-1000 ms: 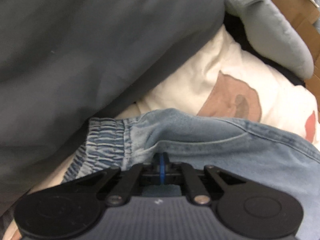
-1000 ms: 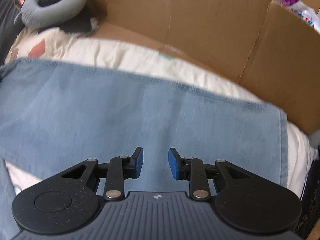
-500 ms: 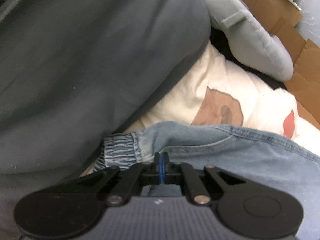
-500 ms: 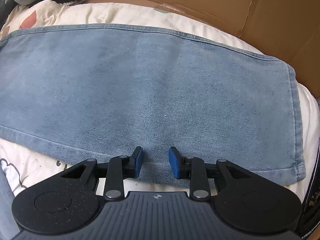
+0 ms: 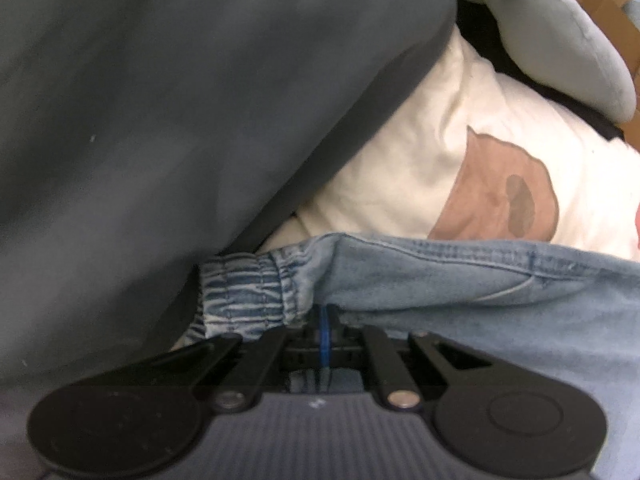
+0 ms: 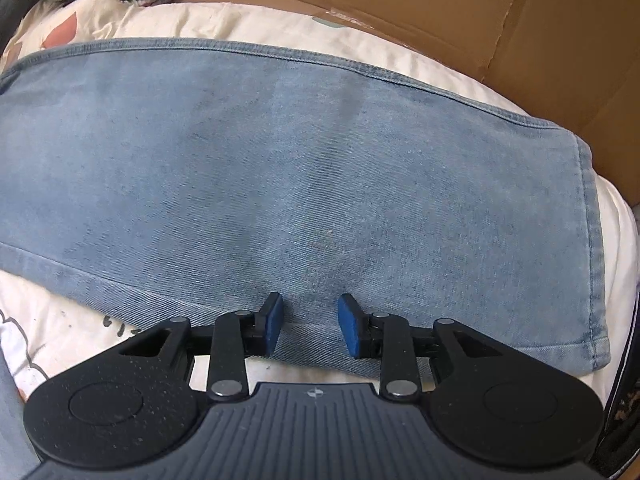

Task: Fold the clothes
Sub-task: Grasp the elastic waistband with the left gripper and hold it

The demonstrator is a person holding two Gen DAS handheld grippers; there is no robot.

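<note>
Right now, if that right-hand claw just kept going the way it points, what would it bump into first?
Most likely the jeans leg: the right gripper hangs open just above its near edge, with nothing between, though the exact gap is hard to judge.

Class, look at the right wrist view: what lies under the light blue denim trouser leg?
A cream printed quilt shows around the light blue denim trouser leg. Directly beneath it, everything is covered.

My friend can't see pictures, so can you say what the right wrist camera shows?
A light blue jeans leg lies flat on a cream bedsheet. The right claw is open, its blue pads just above the leg's near edge. Brown cardboard stands behind the bed.
</note>
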